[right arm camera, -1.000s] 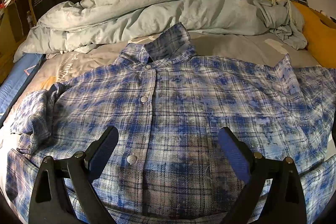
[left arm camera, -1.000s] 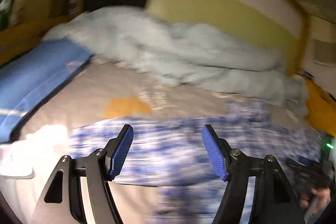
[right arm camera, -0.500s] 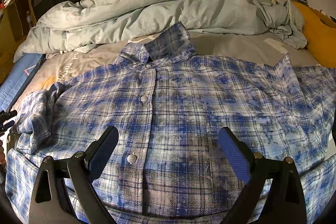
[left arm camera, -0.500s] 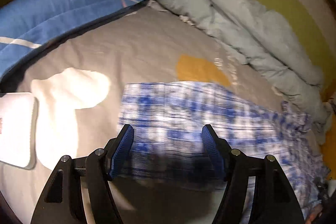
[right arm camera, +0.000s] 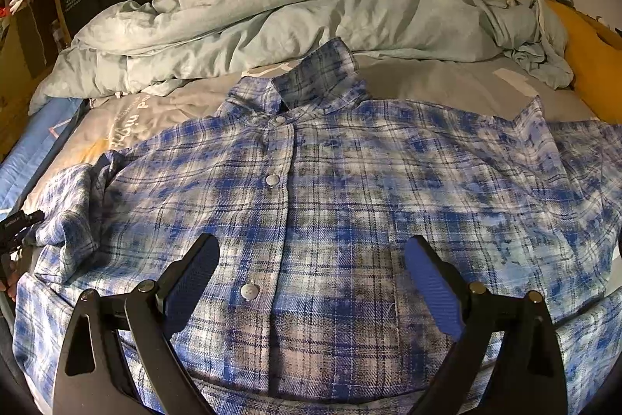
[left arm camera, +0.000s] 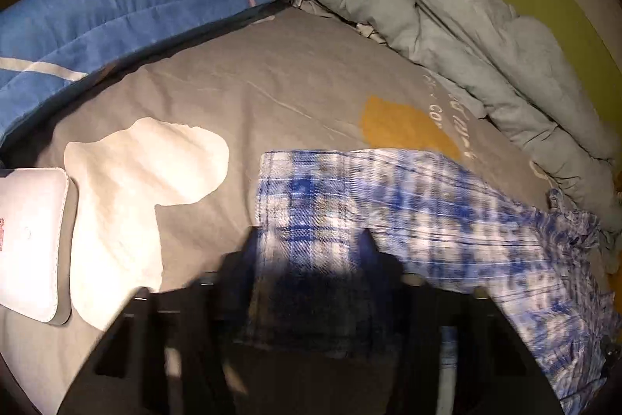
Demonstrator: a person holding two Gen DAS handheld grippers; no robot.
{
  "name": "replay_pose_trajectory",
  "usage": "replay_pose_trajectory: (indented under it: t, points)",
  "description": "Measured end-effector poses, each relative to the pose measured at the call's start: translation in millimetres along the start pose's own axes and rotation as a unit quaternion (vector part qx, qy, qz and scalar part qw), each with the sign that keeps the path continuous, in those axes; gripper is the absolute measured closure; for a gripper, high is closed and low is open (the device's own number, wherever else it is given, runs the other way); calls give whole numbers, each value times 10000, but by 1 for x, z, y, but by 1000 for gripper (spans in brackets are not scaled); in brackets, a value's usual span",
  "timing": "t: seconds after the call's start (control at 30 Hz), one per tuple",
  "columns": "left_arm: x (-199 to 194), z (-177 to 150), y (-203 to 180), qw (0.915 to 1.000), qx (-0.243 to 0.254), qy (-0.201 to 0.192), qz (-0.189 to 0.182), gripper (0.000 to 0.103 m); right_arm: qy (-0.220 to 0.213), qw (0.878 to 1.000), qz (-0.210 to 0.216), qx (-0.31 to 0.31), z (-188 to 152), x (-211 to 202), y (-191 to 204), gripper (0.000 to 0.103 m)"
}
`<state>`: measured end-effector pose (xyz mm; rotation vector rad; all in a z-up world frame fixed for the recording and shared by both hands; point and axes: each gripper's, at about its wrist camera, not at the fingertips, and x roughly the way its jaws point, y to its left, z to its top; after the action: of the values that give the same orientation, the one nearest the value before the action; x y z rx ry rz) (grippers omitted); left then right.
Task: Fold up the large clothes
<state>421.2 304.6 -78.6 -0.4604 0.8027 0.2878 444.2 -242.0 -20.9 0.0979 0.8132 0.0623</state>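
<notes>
A blue and white plaid shirt (right arm camera: pixel 330 205) lies buttoned and front-up on the bed, collar toward the headboard. My right gripper (right arm camera: pixel 311 271) is open and empty, hovering over the shirt's lower front. In the left wrist view the shirt's left sleeve (left arm camera: pixel 350 197) stretches across the grey sheet, its cuff end lying between and over my left gripper's fingers. My left gripper (left arm camera: pixel 311 259) is blurred and dark under the cloth, so its state does not show. It shows at the far left edge of the right wrist view (right arm camera: pixel 15 224), beside the bunched sleeve.
A crumpled pale grey-blue duvet (right arm camera: pixel 311 10) is heaped along the headboard. A blue blanket (left arm camera: pixel 116 10) lies along the bed's left side. A white pad (left arm camera: pixel 31 240) and a white patch on the grey sheet (left arm camera: pixel 128 189) sit left of the sleeve. An orange cushion (right arm camera: pixel 594 65) is at right.
My left gripper swung down to the sleeve end and moved forward onto the cuff, which now lies over its fingers. The right gripper and the shirt body have not moved.
</notes>
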Motion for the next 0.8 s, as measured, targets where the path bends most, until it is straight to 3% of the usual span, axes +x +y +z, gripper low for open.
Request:
replay_pose_trajectory:
  t: [0.07,0.23,0.33,0.5,0.6,0.7,0.8]
  points:
    - [-4,1,-6,9999,102,-55,-65,85,3,10000,-4,21,0,0,-1,7]
    - [-43,0,-41,9966,510,-604,-222,92,2,10000,0,49,1,0,-2,7]
    - [-89,-3,-83,9879,744,-954,-974,92,-18,10000,38,74,2,-2,-4,7]
    - [-151,-18,-189,9628,1851,-1139,-1606,92,-58,9994,141,314,6,-7,-17,8]
    - [-182,-32,-260,9392,2347,-1019,-2289,92,-164,9989,109,415,9,-14,-24,7]
    - [-193,-50,-316,9205,2655,-825,-2746,92,-326,9984,60,462,15,-26,-34,7]
    - [-187,-66,-354,9127,2827,-660,-2877,92,-433,9969,261,597,25,-39,-55,7]
